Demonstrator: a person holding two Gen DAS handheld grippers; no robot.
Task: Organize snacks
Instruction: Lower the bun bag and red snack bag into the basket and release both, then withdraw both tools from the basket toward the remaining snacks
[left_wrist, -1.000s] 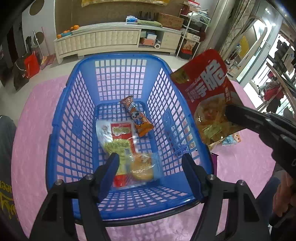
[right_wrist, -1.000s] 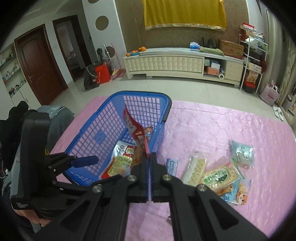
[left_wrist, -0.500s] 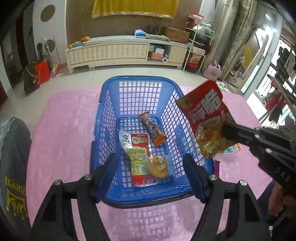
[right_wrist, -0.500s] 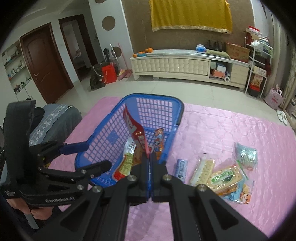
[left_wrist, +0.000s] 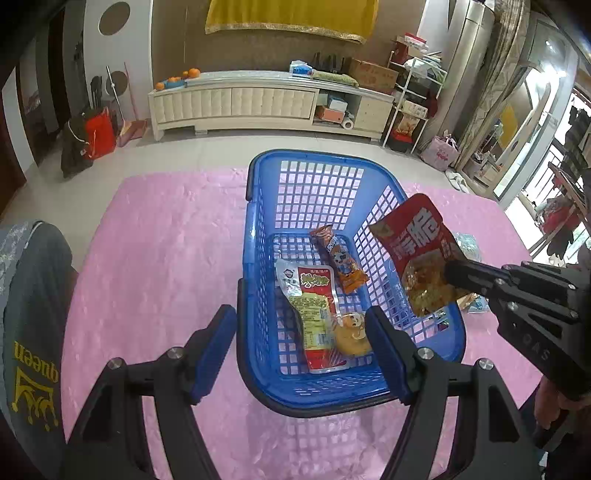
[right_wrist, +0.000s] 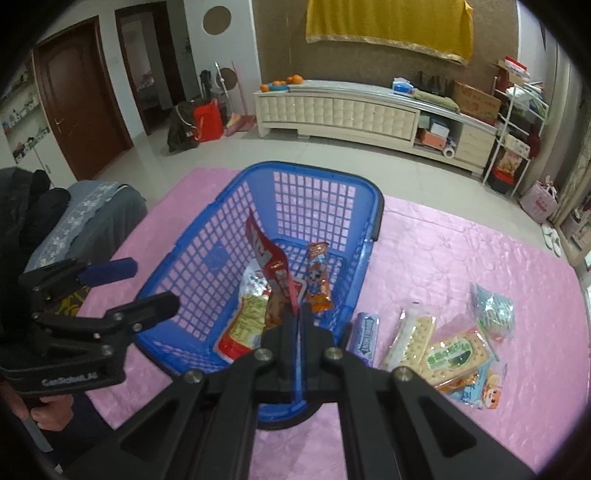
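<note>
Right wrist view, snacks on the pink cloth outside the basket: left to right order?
Purple gum pack → long cracker sleeve → green-label cracker pack → teal foil bag, the farthest right.

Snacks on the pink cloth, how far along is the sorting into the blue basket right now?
Partly done. Two packets already lie in the blue basket: an orange snack bar and a clear-wrapped red and yellow packet. In hand: the right gripper is shut on a red snack bag above the basket. The left gripper is open. About six packets are left on the pink cloth, including a purple pack and crackers.
</note>
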